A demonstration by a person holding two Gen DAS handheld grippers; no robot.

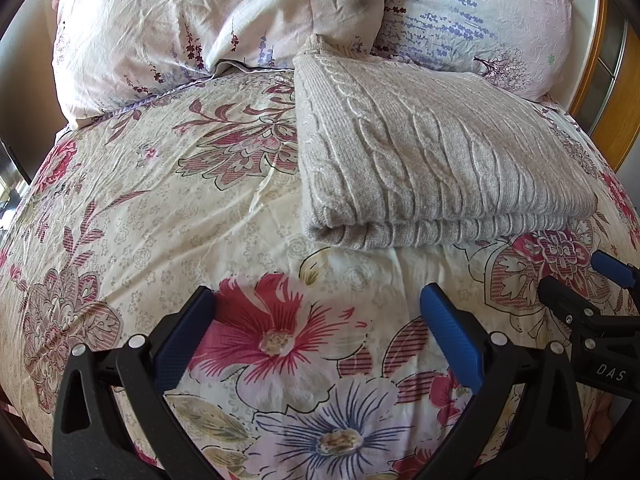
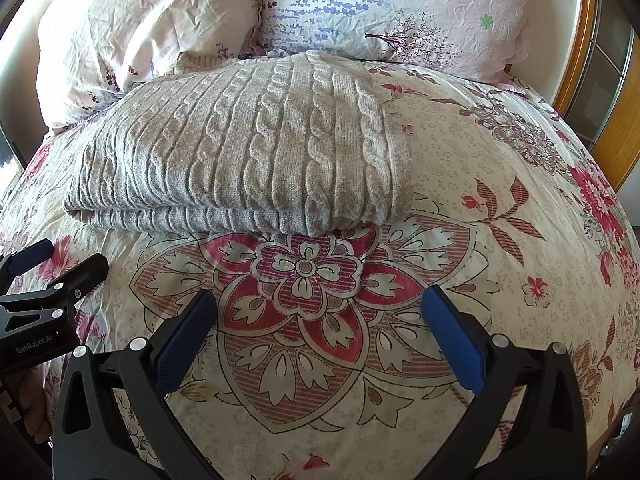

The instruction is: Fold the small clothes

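Observation:
A beige-grey cable-knit sweater (image 1: 424, 152) lies folded in a neat rectangle on the floral bedspread (image 1: 160, 216), its folded edge toward me. It also shows in the right wrist view (image 2: 248, 152). My left gripper (image 1: 318, 304) is open and empty, a short way in front of the sweater's left part. My right gripper (image 2: 320, 304) is open and empty, in front of the sweater's right part. Each gripper shows at the edge of the other's view: the right gripper (image 1: 580, 280) and the left gripper (image 2: 60, 258).
Two floral pillows (image 1: 216, 20) (image 1: 476, 12) lean at the head of the bed behind the sweater. A wooden frame (image 2: 600, 80) with glass panels stands at the right. The bedspread (image 2: 480, 240) stretches out around the sweater.

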